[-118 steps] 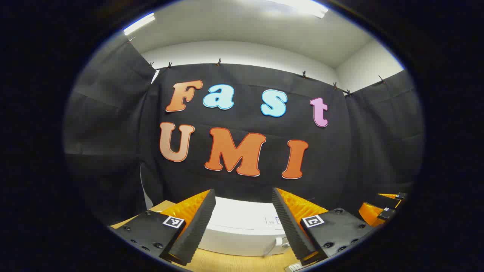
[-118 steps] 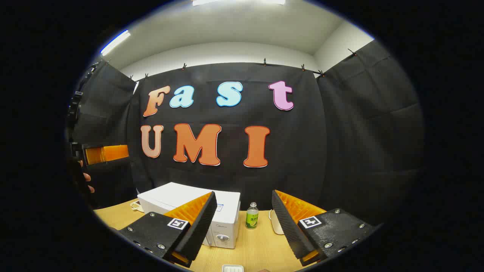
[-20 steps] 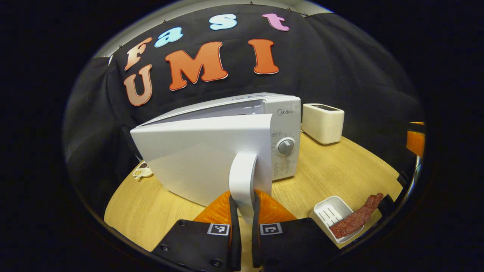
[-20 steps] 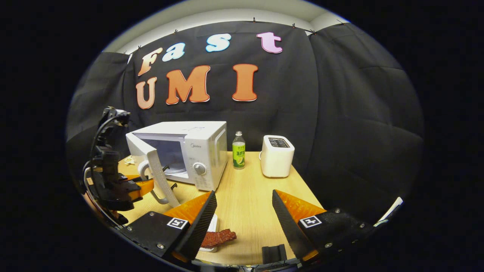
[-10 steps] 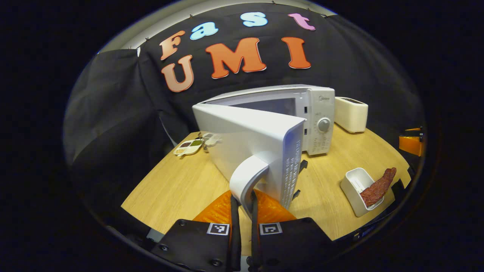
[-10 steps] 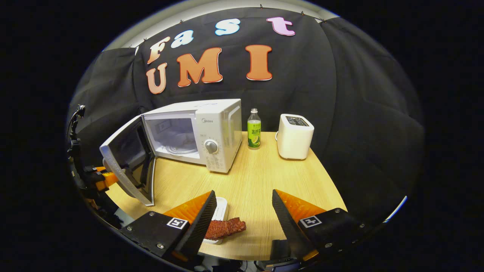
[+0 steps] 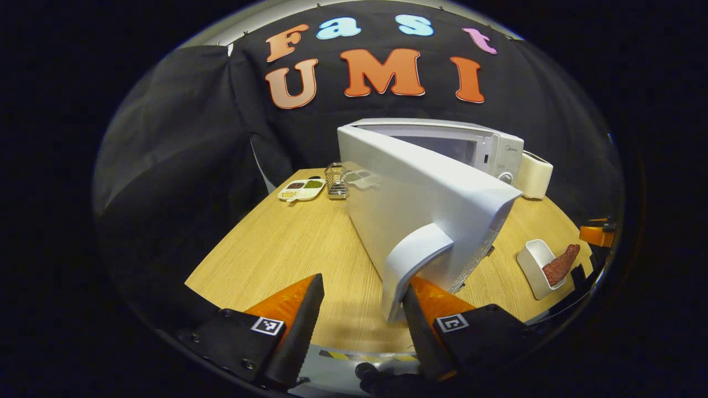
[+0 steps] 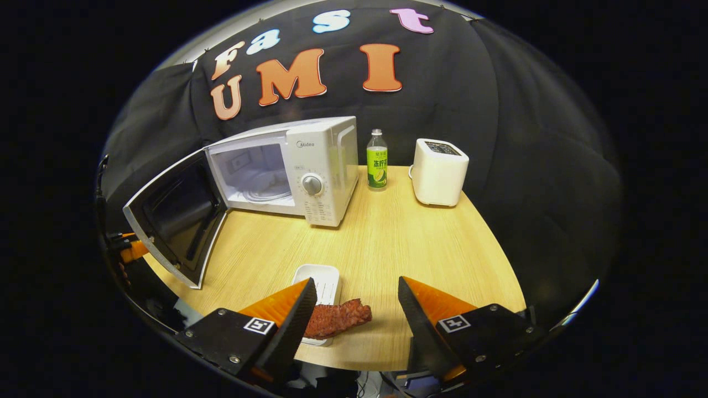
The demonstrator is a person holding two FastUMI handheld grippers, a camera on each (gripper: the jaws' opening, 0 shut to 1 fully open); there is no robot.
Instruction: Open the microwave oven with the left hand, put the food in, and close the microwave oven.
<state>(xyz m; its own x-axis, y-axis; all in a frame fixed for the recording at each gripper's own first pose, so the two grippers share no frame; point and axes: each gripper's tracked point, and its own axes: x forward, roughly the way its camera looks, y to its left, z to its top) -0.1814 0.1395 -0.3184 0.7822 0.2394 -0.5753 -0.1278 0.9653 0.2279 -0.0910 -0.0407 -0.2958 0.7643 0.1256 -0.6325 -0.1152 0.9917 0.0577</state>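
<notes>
White microwave oven [image 8: 310, 166] at back left of the wooden desk [image 8: 398, 243], its door [image 8: 177, 218] swung wide open, cavity bare. Left gripper [image 7: 358, 309] spread wide, holding nothing; door handle [image 7: 412, 265] sits between its fingers, close against the right-hand finger, contact unclear. Right gripper [image 8: 357, 315] wide apart, empty, hovering over the desk's near edge. Food: reddish-brown meat strip [image 8: 337, 319] lying partly on a small white tray [image 8: 318, 282], just beside the right gripper's left-hand finger. Green-labelled bottle [image 8: 377, 160] and white toaster [image 8: 440, 171] stand right of the oven. Divided snack dish [image 7: 301, 189] and small wire rack [image 7: 334, 181] behind the door.
</notes>
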